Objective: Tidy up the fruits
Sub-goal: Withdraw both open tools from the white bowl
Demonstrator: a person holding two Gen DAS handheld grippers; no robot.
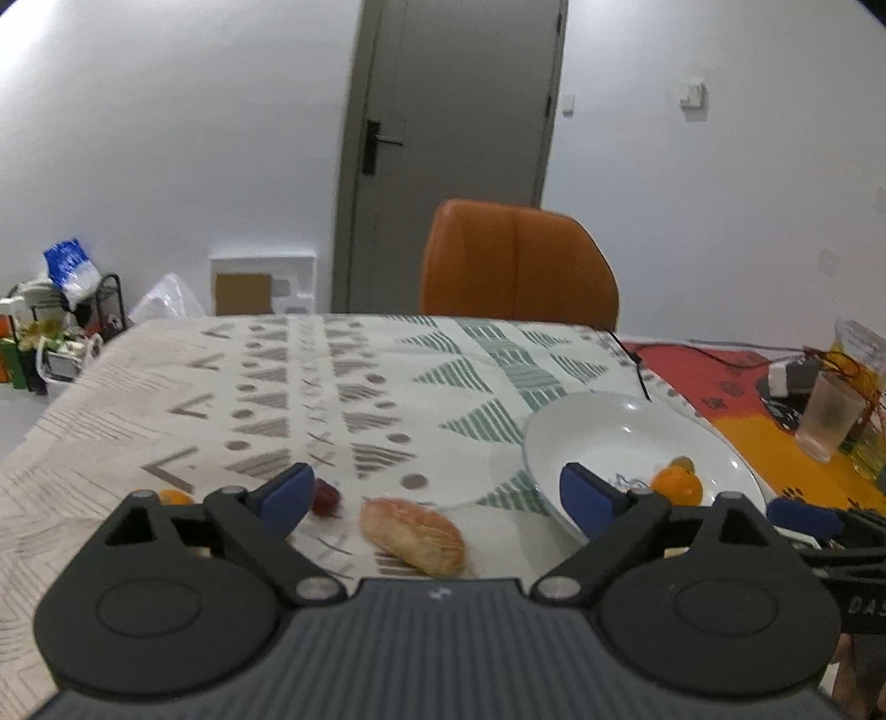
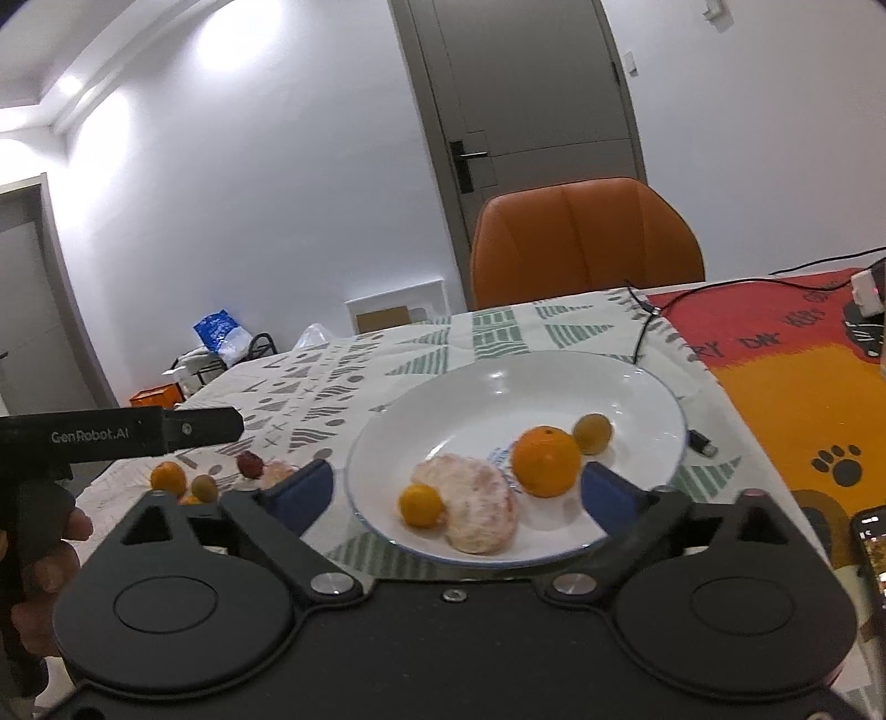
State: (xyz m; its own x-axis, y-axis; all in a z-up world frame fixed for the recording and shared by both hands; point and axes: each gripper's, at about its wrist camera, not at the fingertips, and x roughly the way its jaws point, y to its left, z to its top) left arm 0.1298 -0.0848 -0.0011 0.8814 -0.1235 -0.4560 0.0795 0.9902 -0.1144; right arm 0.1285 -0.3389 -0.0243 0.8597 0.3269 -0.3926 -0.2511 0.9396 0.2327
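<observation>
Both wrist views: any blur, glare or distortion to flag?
Left wrist: slight motion blur on the peeled fruit; fisheye bends the table edge. Right wrist: sharper; ceiling light glares on the wall, small highlights on the white plate.

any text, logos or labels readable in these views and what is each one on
"GenRobot.AI" on the side of the left gripper, seen in the right wrist view.
"DAS", cut off, on the right gripper at the edge of the left wrist view.
Dark letters on the red and orange mat: partly legible, roughly "RY DAY", the rest unclear.
Phone screen: too small to read.
Small emblem on the gripper body: too blurred.
</observation>
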